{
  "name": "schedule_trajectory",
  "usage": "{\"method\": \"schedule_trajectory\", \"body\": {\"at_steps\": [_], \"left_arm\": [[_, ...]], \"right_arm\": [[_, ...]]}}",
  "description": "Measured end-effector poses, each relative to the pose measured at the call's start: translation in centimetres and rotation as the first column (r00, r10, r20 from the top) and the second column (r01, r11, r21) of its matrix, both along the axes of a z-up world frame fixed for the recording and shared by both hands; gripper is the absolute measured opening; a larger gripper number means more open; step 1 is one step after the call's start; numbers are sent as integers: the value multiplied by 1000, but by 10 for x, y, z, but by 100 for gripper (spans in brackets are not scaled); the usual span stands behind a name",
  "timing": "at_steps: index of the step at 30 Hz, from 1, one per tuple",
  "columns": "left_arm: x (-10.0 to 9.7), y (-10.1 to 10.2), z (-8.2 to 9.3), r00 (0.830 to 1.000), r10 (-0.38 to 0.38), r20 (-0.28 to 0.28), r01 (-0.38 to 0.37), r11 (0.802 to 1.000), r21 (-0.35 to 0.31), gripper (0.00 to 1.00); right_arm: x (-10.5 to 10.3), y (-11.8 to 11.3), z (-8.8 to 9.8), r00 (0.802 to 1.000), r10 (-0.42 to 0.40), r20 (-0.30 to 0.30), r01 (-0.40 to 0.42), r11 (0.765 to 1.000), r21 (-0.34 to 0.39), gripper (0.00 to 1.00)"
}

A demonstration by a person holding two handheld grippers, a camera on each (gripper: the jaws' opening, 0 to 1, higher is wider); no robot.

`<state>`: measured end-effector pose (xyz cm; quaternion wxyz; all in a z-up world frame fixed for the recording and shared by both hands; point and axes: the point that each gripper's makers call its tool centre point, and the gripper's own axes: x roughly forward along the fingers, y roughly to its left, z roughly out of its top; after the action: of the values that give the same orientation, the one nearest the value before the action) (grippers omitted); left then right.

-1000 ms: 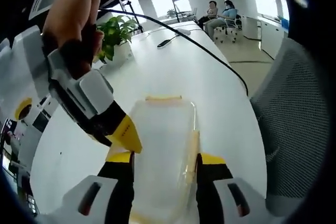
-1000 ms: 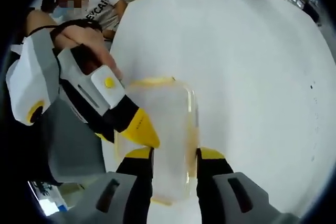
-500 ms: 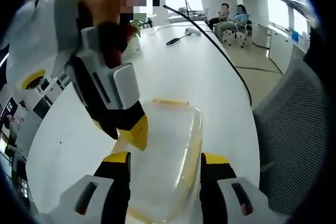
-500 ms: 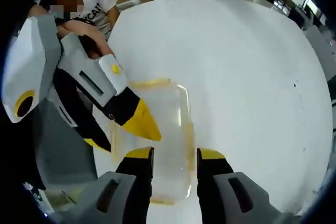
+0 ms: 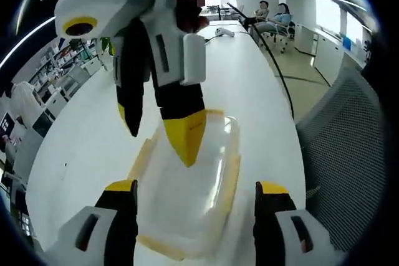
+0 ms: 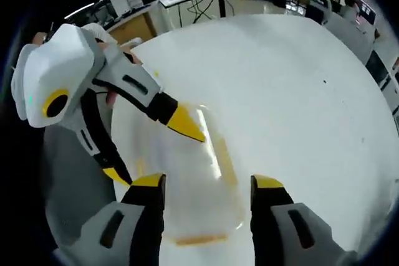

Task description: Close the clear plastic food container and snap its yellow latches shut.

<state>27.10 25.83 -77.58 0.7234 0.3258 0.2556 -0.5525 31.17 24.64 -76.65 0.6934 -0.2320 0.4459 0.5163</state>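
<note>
Clear container (image 5: 193, 185) with yellow latches (image 5: 229, 175) sits on the white surface (image 5: 87, 135) near its edge by a mesh chair (image 5: 340, 154), between both hand-held grippers: left hand-held gripper (image 5: 197, 192) and right hand-held gripper (image 6: 206, 182) both spread wide, gripping nothing.

Your left gripper (image 5: 194, 196) sits over the container (image 5: 190, 197), which lies on the table (image 5: 87, 135). Your right gripper (image 5: 163, 135) comes in above it. A chair (image 5: 346, 154) stands beside the table, right of the container.

White table (image 5: 249, 91), mesh chair (image 5: 340, 147)
</note>
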Motion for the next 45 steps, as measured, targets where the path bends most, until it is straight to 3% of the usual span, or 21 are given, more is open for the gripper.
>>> {"method": "schedule_trajectory", "body": {"at_steps": [7,11,21,26,30,34,45], "left_arm": [[-5,-4,4,998,30,-48,-32,999,-39,99],[-6,-3,4,998,24,-55,-25,999,-22,99],[-2,3,1,999,-15,-44,17,999,48,99],[5,14,-8,998,-26,-60,33,993,113,99],[12,19,-7,997,-30,-64,39,991,131,99],[13,26,-14,995,-53,-84,67,981,183,99],[19,36,-29,984,-131,-123,161,946,283,96]], "right_arm": [[-10,3,2,996,58,64,-60,998,23,100],[-19,-4,1,981,168,94,-164,985,-49,100],[-26,-16,-7,982,167,86,-159,983,-89,100],[-28,-22,-11,973,195,119,-178,973,-146,100],[-30,-21,-12,975,186,123,-168,976,-139,100],[-36,-27,-19,975,198,103,-178,969,-174,99],[-39,-32,-26,967,219,127,-192,961,-200,95]]}}
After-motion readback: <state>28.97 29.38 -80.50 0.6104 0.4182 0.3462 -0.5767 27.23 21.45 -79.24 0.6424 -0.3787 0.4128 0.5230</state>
